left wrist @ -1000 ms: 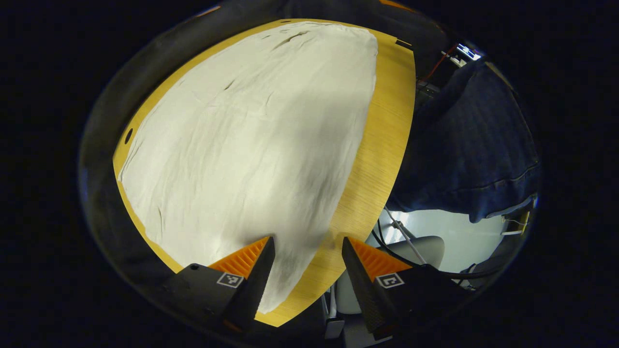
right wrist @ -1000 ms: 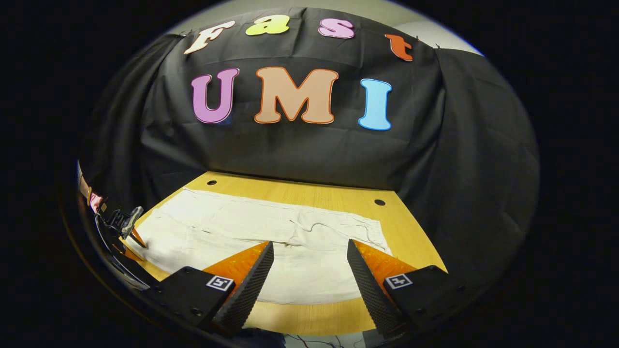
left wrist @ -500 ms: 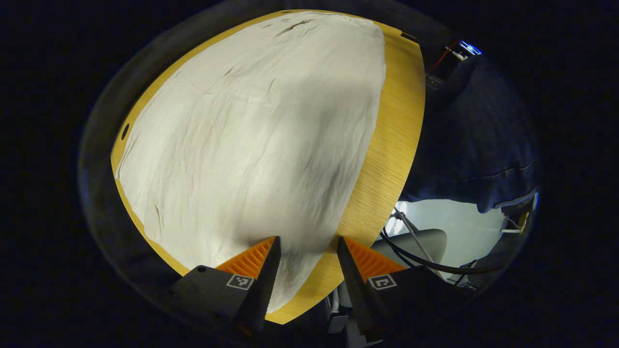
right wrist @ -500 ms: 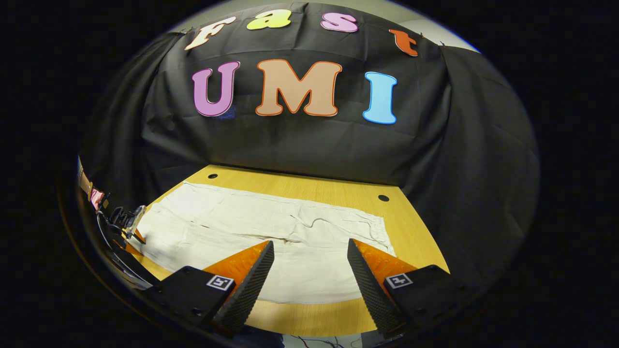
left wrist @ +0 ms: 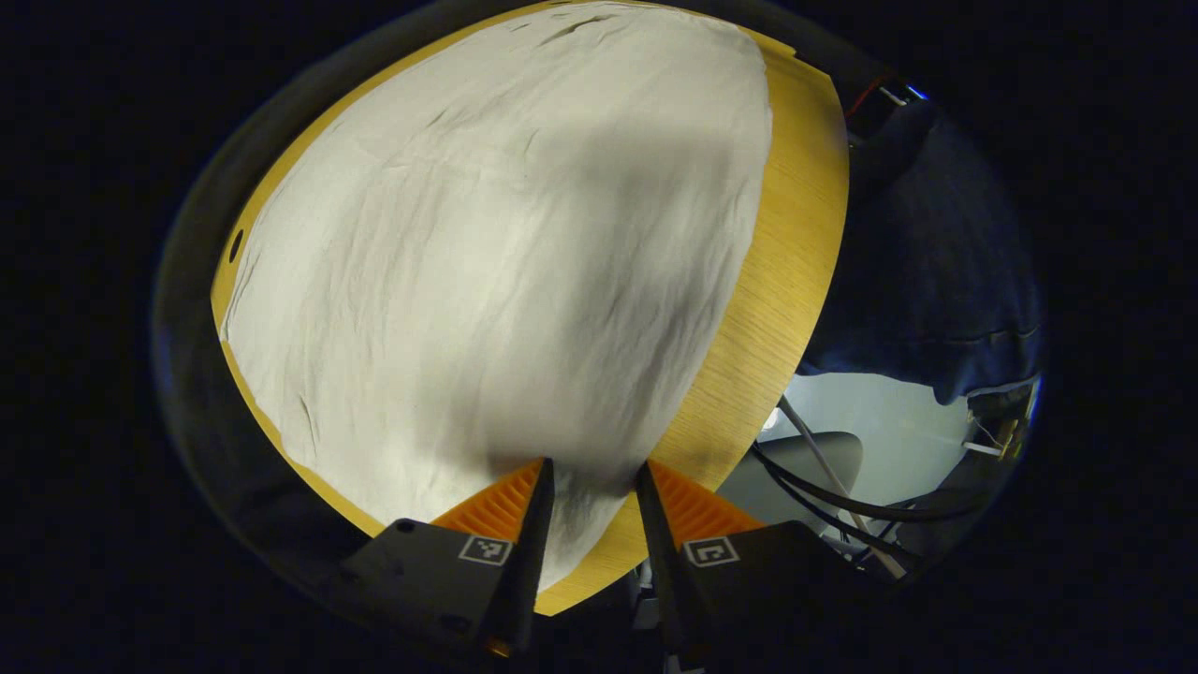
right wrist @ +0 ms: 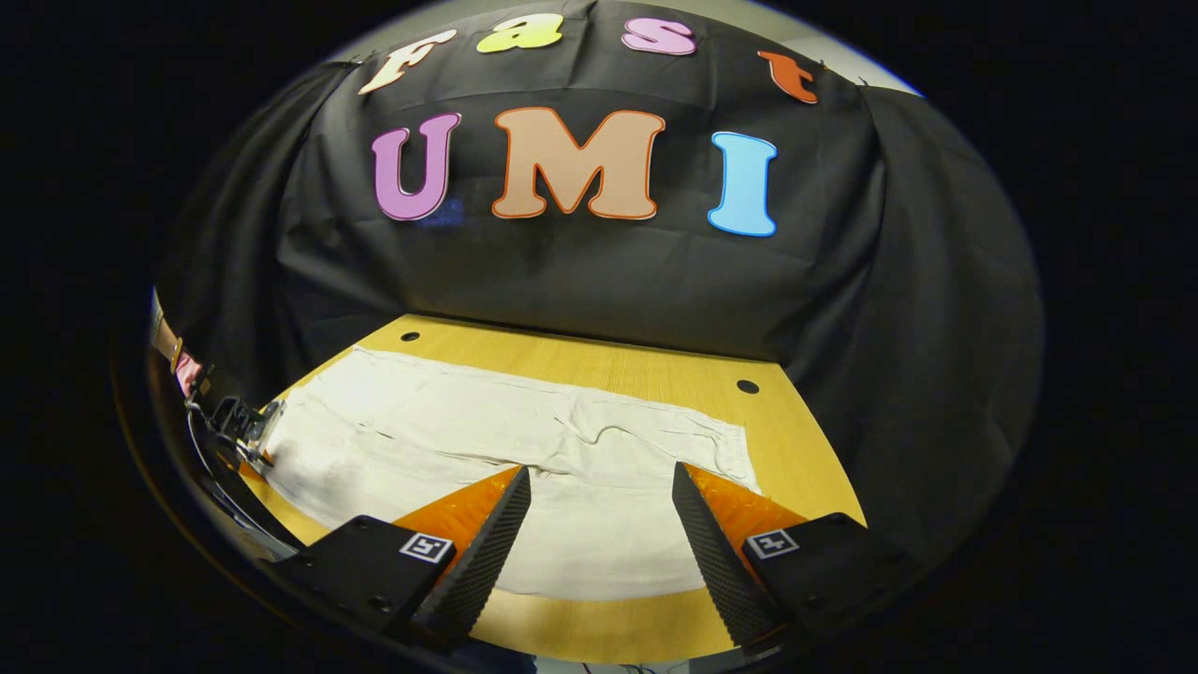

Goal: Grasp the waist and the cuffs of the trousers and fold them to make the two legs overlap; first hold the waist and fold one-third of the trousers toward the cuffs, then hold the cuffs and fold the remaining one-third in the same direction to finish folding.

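Observation:
White trousers (left wrist: pixel 496 253) lie spread flat on the wooden table (left wrist: pixel 781 271). In the left gripper view, my left gripper (left wrist: pixel 591 479) sits low at the near end of the trousers, by the table's edge. Its fingers are narrowed but still apart, and the cloth's end lies in the gap. In the right gripper view, the trousers (right wrist: pixel 468 435) stretch from left to right. My right gripper (right wrist: pixel 599 482) hovers open over their near edge towards the right end, holding nothing. My left gripper (right wrist: pixel 245 423) also appears at the trousers' far left end.
A person in a dark blue garment (left wrist: pixel 936 253) stands beside the table's long side. Below the table's edge are a grey chair (left wrist: pixel 796 468), cables (left wrist: pixel 842 510) and pale floor. Small holes (right wrist: pixel 747 386) mark the table near the black wall.
My left gripper's fingers have drawn closer together around the trousers' end and the gripper has sunk nearer the cloth. My right gripper has stayed open and barely shifted.

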{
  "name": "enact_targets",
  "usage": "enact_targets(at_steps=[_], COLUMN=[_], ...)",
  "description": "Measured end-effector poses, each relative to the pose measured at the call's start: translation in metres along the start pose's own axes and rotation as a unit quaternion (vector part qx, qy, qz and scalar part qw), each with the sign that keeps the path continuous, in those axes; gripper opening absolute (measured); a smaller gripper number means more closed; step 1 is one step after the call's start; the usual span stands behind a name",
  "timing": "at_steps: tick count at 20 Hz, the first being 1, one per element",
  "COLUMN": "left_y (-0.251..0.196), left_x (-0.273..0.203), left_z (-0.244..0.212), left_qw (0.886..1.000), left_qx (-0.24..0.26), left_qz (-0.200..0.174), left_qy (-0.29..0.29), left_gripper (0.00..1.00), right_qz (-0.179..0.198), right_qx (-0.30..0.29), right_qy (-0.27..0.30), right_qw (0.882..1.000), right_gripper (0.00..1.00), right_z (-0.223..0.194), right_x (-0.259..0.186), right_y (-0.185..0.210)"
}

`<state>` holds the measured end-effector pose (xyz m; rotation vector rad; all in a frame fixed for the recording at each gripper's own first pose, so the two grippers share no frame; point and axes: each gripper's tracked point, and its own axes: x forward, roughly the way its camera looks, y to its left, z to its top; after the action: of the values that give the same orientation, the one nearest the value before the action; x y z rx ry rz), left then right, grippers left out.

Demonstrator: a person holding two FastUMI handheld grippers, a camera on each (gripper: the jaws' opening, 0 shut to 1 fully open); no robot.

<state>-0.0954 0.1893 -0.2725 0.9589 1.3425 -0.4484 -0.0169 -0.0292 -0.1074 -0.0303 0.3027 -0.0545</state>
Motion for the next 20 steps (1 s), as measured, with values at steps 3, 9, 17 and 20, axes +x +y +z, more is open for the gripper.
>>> enact_targets(at_steps=[3,9,17,20], left_y=[0.01,0.016,0.018,0.018], left_x=[0.002,0.003,0.004,0.005], left_z=[0.0,0.003,0.003,0.003], left_qw=[1.0,1.0,1.0,0.999], left_qx=[-0.008,-0.002,-0.019,-0.034], left_qz=[0.008,0.005,0.016,0.022], left_qy=[0.01,-0.002,0.006,0.01], left_gripper=[0.24,0.02,0.0,0.01], right_qz=[0.015,0.067,0.18,0.215], right_qx=[-0.027,-0.104,-0.252,-0.308], right_qy=[0.013,0.068,0.178,0.244], right_qw=[0.999,0.99,0.934,0.894], right_gripper=[0.98,0.98,0.97,0.98], right_z=[-0.01,-0.044,-0.125,-0.171], right_x=[0.01,0.034,0.049,0.051], right_y=[-0.004,-0.013,-0.012,-0.028])
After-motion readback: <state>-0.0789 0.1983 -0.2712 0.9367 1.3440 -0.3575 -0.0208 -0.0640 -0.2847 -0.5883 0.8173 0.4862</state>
